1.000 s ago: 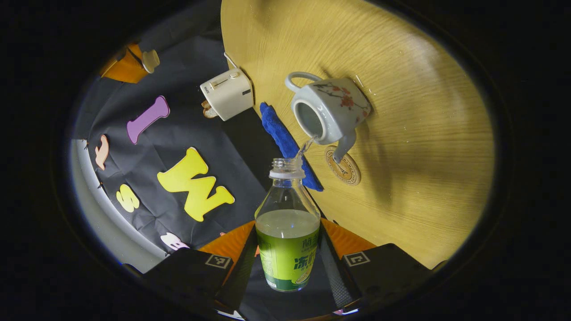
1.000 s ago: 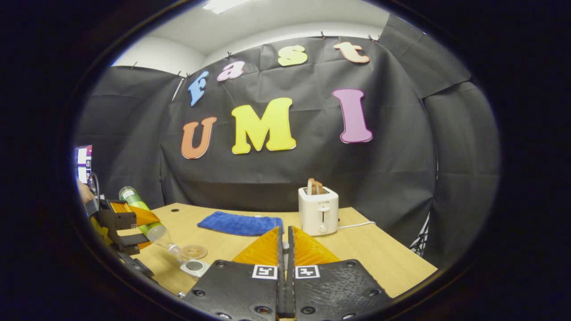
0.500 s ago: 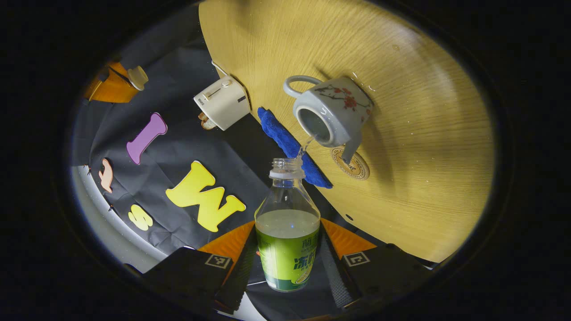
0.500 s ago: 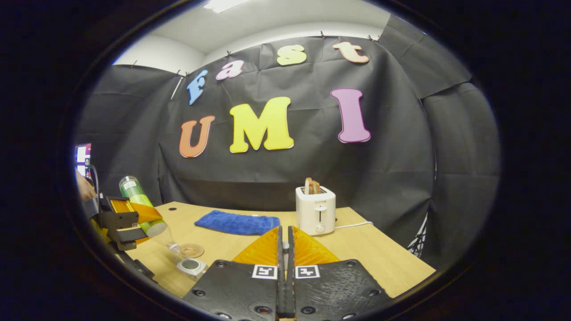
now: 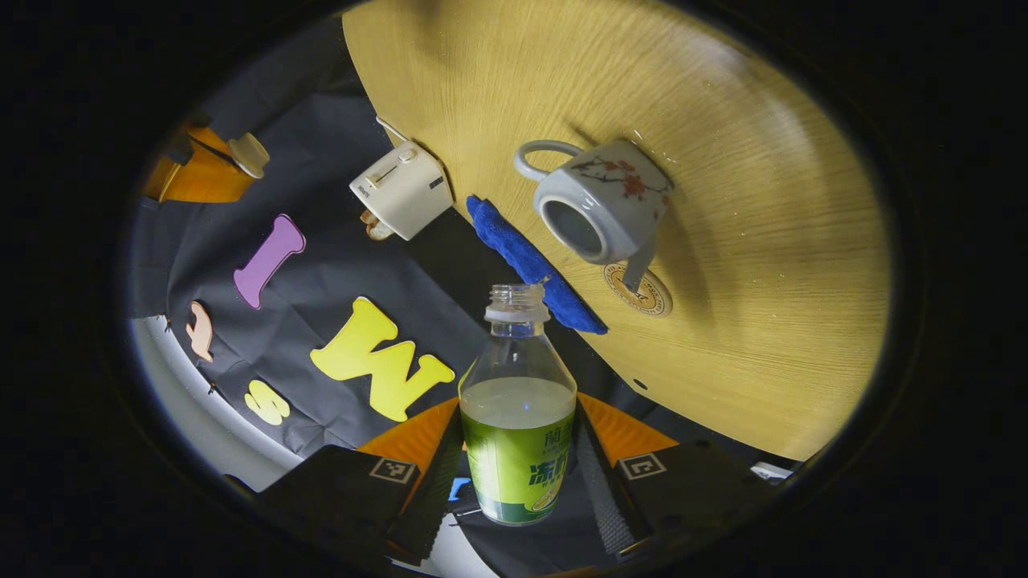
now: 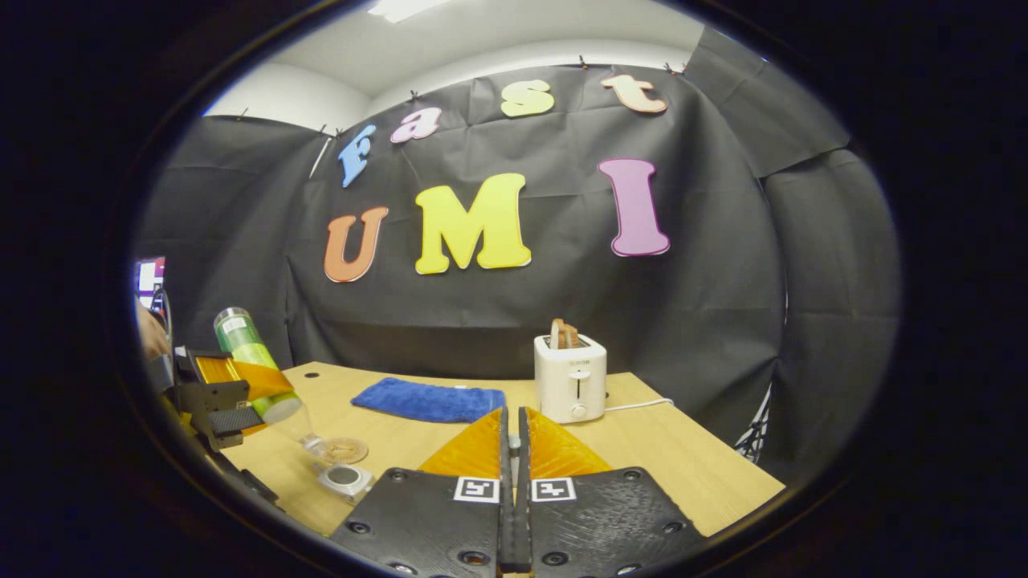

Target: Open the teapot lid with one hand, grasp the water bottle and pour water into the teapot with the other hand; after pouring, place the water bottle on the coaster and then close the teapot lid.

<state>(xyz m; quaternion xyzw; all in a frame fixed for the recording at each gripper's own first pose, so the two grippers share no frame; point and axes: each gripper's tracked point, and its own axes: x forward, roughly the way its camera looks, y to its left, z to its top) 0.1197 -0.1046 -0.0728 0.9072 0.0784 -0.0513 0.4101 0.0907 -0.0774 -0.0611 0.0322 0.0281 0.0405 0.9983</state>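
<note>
Your left tool (image 5: 518,449) is gripping the tilted bottle (image 5: 516,417) above the open teapot (image 5: 598,205); your right tool (image 6: 514,449) is clamping the lid (image 5: 249,154).

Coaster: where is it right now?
In the left gripper view the coaster lies on the table under the teapot's spout, beside the blue cloth.

teapot (image 6: 344,479): body cut off at table's (image 6: 658,449) near-left edge | lid (image 5: 249,154): grip point hidden by right gripper (image 5: 210,152) | water bottle (image 5: 518,417): base hidden between fingers
</note>
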